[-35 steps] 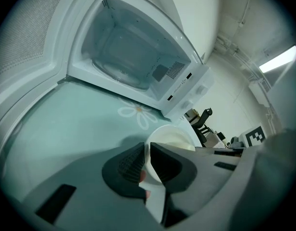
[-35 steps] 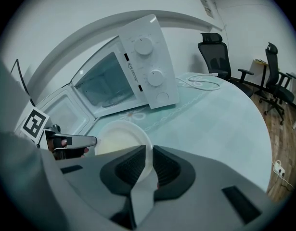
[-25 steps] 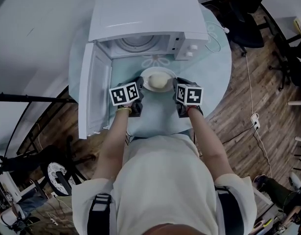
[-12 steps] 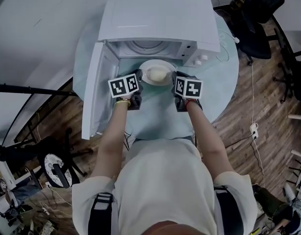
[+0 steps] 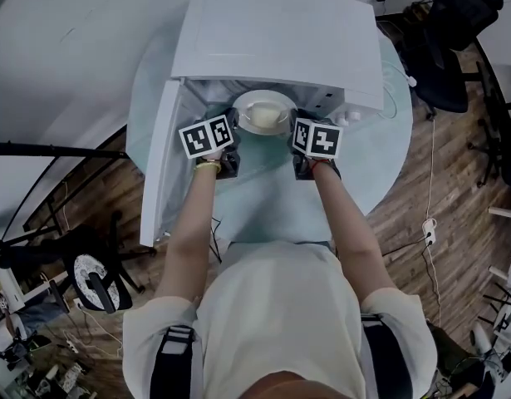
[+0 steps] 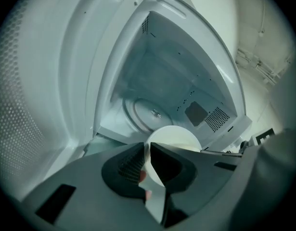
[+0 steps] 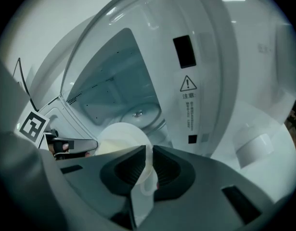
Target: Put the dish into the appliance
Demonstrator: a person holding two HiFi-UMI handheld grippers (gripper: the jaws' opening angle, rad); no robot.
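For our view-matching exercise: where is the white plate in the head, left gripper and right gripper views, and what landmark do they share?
Head view: plate upper centre, at the microwave mouth.
Left gripper view: plate lower centre, rim in the jaws.
Right gripper view: plate lower centre-left, rim in the jaws.
Shared landmark: the open microwave.

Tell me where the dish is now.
In the head view the dish is at top centre, held by its rim between the left gripper and right gripper, at the mouth of the open microwave.
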